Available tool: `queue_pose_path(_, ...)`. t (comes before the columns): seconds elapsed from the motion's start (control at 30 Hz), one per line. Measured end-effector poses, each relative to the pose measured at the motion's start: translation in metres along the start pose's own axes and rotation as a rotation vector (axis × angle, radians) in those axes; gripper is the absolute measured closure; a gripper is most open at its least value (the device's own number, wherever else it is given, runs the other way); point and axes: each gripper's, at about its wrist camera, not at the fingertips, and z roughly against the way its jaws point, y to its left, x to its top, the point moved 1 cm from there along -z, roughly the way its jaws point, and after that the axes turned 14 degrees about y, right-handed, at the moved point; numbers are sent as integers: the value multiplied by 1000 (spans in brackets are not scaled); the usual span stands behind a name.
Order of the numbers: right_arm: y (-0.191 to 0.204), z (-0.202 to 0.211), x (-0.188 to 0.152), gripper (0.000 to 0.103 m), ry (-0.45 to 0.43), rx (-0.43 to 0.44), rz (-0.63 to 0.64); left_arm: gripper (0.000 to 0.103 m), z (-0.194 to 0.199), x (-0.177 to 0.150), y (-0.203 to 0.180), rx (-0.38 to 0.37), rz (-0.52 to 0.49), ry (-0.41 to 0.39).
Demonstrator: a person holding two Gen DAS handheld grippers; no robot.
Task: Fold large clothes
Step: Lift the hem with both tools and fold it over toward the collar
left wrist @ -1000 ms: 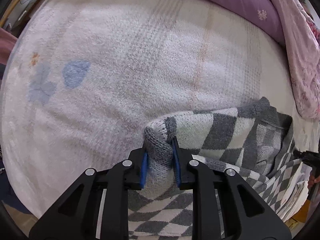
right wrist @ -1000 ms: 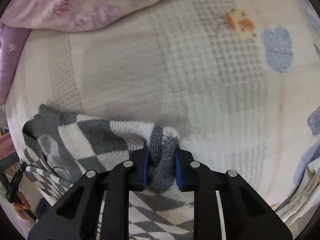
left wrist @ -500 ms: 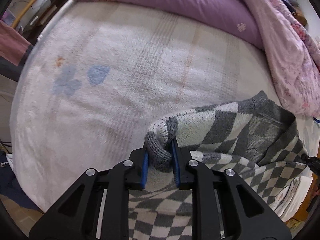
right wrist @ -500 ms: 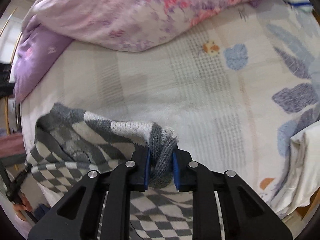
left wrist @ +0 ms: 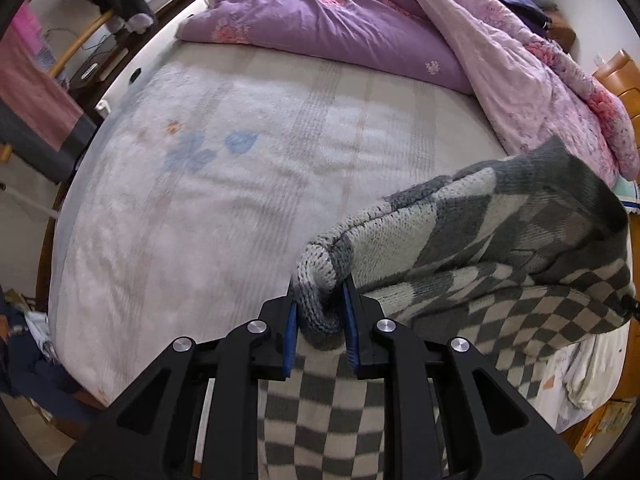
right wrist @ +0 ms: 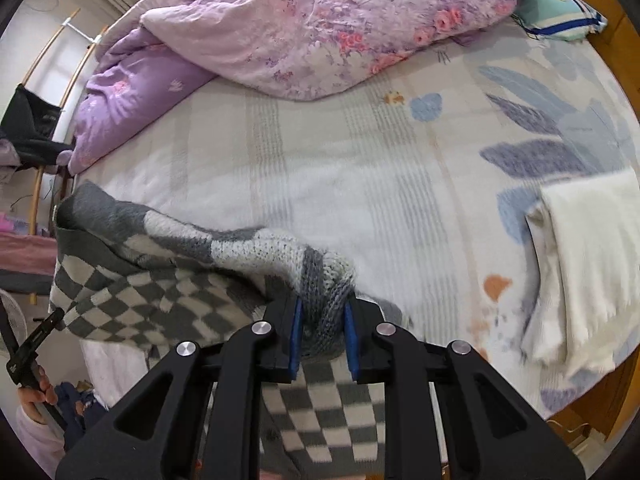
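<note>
**Checked sweater held up at both ends over the bed**

The left gripper (left wrist: 320,334) has its blue-padded fingers (left wrist: 291,332) clamped on a bunched grey knit corner of the checked sweater (left wrist: 480,248). The right gripper (right wrist: 321,334) grips the opposite corner the same way, fingers (right wrist: 349,334) pressed onto a thick fold of knit. Between the two the sweater hangs in the air above the near edge of the bed (left wrist: 248,208), its top edge stretched across and the rest drooping below the grippers. A purple quilt (left wrist: 340,32) lies heaped at the far side of the bed. A folded white cloth (right wrist: 580,264) rests on the mattress to the right, well apart from the sweater
</note>
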Motion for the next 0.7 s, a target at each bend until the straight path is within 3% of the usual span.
queue_pose_path(0.1, -5, 7, -43, 87, -17, 4, 20, 84, 7, -44, 14, -31, 27, -22)
queue_pose_path(0.3, -24, -7, -121, 87, 0, 15, 50, 84, -3, -140, 33, -18, 86, 17)
queue_pose_path(0.5, -58, -48, -193, 87, 78, 2, 37, 84, -48, -225, 46, 12, 153, 148)
queue_pose_path(0.6, -77, -86, -220, 86, 154, -49, 28, 84, -82, -261, 56, 15, 185, 228)
queue_pose_path(0.7, -94, -135, -250, 86, 277, -127, 12, 84, -115, -289, 61, 43, 177, 356)
